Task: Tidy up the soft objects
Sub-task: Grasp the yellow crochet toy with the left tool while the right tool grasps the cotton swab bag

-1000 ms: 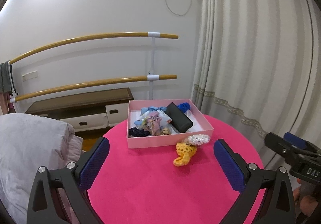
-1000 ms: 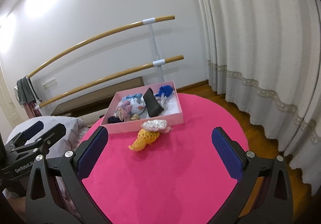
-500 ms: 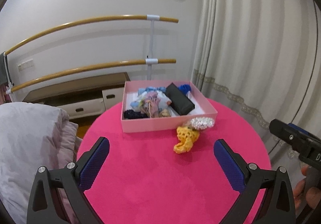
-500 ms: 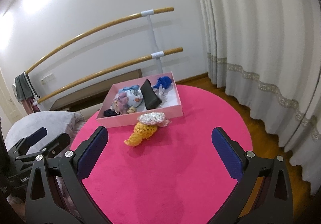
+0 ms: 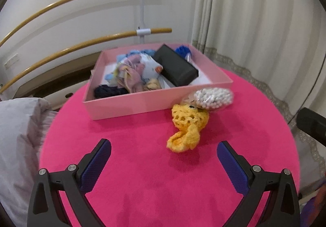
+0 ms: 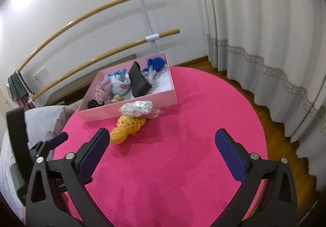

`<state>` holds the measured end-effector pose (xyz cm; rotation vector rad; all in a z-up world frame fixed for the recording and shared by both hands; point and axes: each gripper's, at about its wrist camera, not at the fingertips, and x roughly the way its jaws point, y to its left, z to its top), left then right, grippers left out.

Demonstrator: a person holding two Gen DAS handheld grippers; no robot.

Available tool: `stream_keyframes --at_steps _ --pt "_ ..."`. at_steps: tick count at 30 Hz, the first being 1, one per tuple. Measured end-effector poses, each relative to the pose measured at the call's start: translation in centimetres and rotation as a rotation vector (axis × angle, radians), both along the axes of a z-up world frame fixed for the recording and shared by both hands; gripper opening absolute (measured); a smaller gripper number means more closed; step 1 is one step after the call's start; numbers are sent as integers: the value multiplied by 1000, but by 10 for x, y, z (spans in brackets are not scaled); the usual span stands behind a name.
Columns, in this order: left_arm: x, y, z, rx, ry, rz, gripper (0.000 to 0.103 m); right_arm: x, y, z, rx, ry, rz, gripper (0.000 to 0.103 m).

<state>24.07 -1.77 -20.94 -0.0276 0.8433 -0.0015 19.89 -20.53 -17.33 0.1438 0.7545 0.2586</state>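
Note:
A yellow crocheted piece lies on the round pink table, just in front of a pink box. A white beaded scrunchie in a clear bag rests on the yellow piece against the box wall. The box holds several soft items and a black case. My left gripper hovers open over the table, short of the yellow piece. My right gripper is open too, to the right of it. Nothing is held.
A grey quilt lies left of the table. Two wooden barre rails run along the wall behind. Curtains hang at the right over a wooden floor.
Both grippers have moved forward and tilted down toward the table. The box and the yellow piece look larger and nearer. Both stay open.

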Motion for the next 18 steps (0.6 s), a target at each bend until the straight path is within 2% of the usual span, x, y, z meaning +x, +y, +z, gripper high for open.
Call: stream_keyframes --at_steps 7,10,13,15,17,18 --pt "54 -9 -40 -6 61 -18 103 29 -4 -25 4 53 0 103" --pt "80 -7 -59 -14 93 8 99 41 -5 -34 13 71 2 103" --pt "95 -1 -68 -63 109 14 93 51 -3 -40 16 85 14 103" --pt "101 2 -69 -76 98 7 82 56 -1 -45 18 92 26 103" --pt "103 5 -70 -80 88 -5 64 61 3 -49 18 101 35 103" --pt "103 6 -70 -83 87 -12 59 64 5 -51 20 105 41 103"
